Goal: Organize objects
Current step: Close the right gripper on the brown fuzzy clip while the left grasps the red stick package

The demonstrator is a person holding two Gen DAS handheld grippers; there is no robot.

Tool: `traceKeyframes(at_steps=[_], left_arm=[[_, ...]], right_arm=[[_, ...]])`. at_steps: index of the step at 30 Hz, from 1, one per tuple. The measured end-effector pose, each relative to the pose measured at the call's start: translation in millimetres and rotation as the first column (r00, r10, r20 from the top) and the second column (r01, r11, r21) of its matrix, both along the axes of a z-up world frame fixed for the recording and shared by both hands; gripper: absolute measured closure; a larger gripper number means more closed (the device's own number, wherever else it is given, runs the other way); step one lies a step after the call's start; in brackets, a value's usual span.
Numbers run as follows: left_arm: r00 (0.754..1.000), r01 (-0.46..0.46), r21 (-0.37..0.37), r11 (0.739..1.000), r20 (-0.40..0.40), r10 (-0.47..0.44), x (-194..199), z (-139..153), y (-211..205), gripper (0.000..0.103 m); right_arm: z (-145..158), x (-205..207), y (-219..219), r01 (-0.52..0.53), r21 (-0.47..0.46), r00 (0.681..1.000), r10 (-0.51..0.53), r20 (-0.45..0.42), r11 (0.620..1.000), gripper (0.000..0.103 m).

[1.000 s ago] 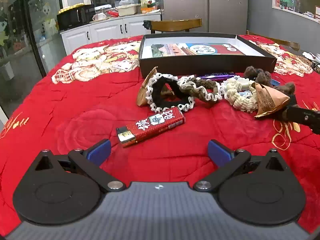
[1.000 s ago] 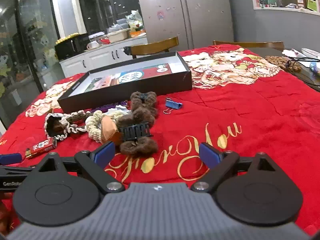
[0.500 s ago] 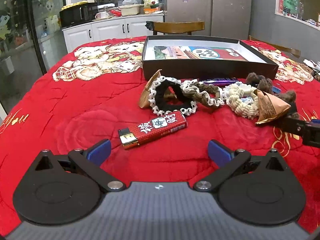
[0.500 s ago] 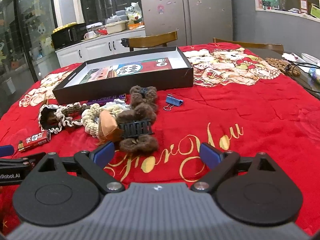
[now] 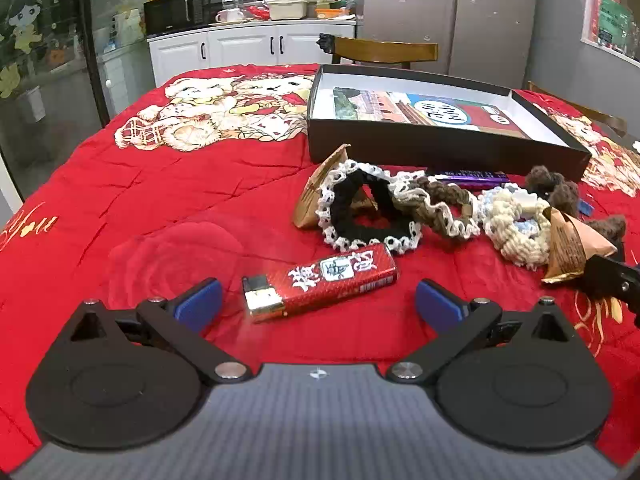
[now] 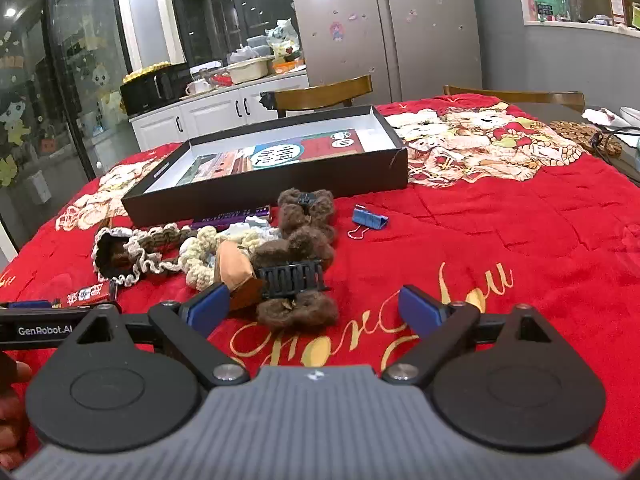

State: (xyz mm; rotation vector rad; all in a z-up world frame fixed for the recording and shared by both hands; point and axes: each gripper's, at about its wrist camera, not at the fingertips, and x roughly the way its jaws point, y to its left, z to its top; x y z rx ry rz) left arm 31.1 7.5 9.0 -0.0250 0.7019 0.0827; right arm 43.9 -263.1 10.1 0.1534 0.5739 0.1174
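Note:
A red snack bar [image 5: 322, 280] lies on the red cloth just ahead of my open left gripper [image 5: 318, 306], between its blue pads. Beyond it sit a black lace scrunchie [image 5: 366, 212], a brown one [image 5: 438, 204], a cream one [image 5: 512, 224] and a gold wrapped packet [image 5: 572, 244]. A shallow black box [image 5: 436, 148] stands open behind them. My right gripper [image 6: 316, 308] is open too, just short of a brown furry hair claw [image 6: 298, 276]. A blue binder clip [image 6: 369, 220] lies to the claw's right.
A purple bar [image 6: 232, 216] rests against the box [image 6: 264, 188] front. Wooden chairs [image 6: 320, 94] stand at the table's far side, cabinets and a fridge behind. A woven coaster and cables [image 6: 588, 138] lie far right. A hand [image 6: 10, 408] shows at the lower left.
Both grippers have edged forward and down toward the pile; the snack bar now sits closer between the left pads, and the hair claw is nearer the right gripper. Both stay open.

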Motion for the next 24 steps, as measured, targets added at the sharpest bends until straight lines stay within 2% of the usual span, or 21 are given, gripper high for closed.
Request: traceKeyframes(at_steps=[4,9,13,20,24], left_arm=[[0.999,-0.033,-0.002,0.999,0.001,0.033,7,-3,-2,0.0],[0.998,-0.065,-0.018,0.998,0.013,0.065,13,-4,1,0.0],[0.997,-0.073,-0.027,0.997,0.016,0.073,15,-4,4,0.0],[0.998,-0.052,0.006,0.999,0.037,0.052,14,-3,-2,0.016],[0.998,-0.05,0.001,0.999,0.041,0.05,12,-3,-2,0.016]], right_arm=[[-1,5,-1,-0.036,0.005,0.999,0.036,-0.005,0.999,0.021],[-1,3,-3,-0.058,0.018,0.998,0.058,-0.003,0.998,0.031],[-1,2,-12,-0.051,0.055,0.999,0.051,-0.012,0.997,0.03],[-4,10,-21,-0.015,0.036,0.999,0.016,-0.032,0.999,0.029],[-5,16,-18,-0.026,0.025,0.999,0.026,-0.033,0.999,0.033]])
